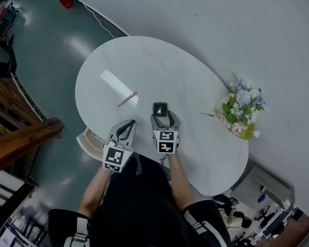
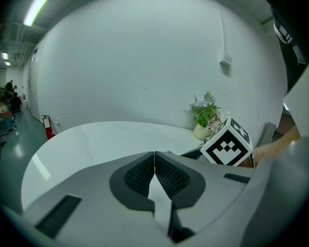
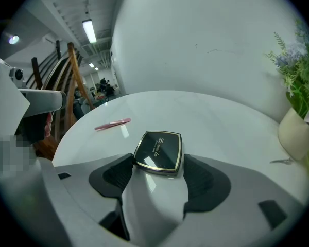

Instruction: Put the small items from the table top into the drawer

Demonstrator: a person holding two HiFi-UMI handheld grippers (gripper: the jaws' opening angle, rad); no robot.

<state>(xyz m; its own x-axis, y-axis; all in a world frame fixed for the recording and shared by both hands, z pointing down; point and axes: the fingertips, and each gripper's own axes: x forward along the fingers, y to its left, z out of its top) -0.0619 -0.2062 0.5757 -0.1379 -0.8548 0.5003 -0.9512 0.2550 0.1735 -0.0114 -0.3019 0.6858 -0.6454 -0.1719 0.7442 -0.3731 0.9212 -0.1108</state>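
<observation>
On the white worktop point(image 3: 211, 118), near its front edge: one black compact point(image 3: 158, 151) with a gold rim, lying flat between the jaws of the right gripper point(image 3: 158, 169). Jaws spread wide, pads not pressing on it. Further back and to the left, well apart: one pair of pink tweezers point(image 3: 112, 123), lying flat. At the far right edge: one vase of flowers point(image 3: 297, 131), upright. Left gripper point(image 2: 154, 161): just beside the right one, jaws together, nothing between them.
</observation>
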